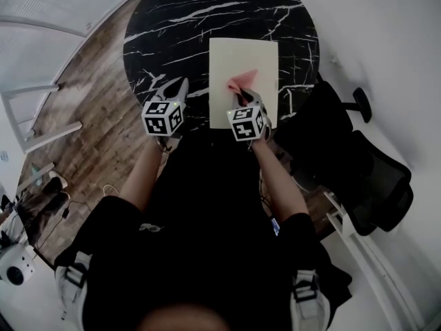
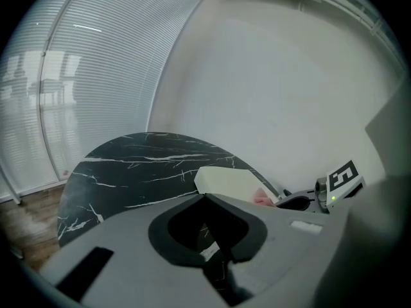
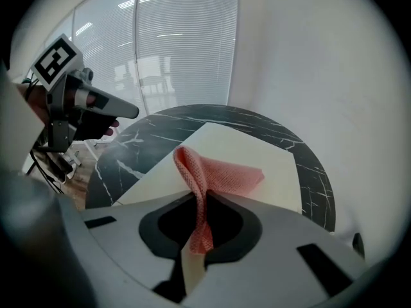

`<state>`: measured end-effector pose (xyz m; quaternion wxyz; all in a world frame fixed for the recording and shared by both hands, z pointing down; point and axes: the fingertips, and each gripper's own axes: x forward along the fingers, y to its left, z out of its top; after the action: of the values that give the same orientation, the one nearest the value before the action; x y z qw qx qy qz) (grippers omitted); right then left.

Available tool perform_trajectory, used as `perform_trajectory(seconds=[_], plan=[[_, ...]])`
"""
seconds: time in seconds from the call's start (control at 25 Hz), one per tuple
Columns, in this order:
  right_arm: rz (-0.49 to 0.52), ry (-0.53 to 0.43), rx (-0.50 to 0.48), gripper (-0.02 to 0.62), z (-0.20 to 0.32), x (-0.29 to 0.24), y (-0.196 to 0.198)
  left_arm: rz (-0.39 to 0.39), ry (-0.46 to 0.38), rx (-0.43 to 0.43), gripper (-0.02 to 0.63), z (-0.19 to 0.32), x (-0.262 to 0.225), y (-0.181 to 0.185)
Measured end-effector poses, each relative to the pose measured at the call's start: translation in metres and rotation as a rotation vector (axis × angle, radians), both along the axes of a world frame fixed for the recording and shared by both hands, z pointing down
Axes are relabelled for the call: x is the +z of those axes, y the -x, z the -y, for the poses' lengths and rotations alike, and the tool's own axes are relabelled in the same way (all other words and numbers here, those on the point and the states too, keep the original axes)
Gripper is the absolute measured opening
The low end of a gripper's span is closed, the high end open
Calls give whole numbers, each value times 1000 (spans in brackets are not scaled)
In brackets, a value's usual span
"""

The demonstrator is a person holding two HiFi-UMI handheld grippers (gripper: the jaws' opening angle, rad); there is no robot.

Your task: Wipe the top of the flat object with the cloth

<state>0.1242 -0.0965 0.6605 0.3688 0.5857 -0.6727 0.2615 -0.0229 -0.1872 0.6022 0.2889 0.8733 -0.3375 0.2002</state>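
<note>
Pink cloth (image 3: 225, 175) was pinched by its twisted end in the R gripper (image 3: 196, 239), jaws closed tight on it. The rest lay on the cream flat object (image 1: 241, 57) on the black marble table (image 1: 172, 26). L gripper (image 2: 215, 252) sat just left of the flat object, jaws together, holding nothing.

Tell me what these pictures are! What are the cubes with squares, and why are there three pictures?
A person holds a claw tool in each hand. The head view comes from a camera on their head, looking down. The other two come from cameras riding on each claw. A cream board lies on a round black table. The right claw pinches a pink cloth that lies on the board. The left claw is shut and empty, beside the board. The cubes are parts of the claws.
</note>
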Motion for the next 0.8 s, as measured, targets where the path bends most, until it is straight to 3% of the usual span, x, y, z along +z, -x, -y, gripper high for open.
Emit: perform_trajectory(seconds=[0.8], plan=[[10,2,-165,15,21,2,78,-8,14,-139,-2,-2,5,79]])
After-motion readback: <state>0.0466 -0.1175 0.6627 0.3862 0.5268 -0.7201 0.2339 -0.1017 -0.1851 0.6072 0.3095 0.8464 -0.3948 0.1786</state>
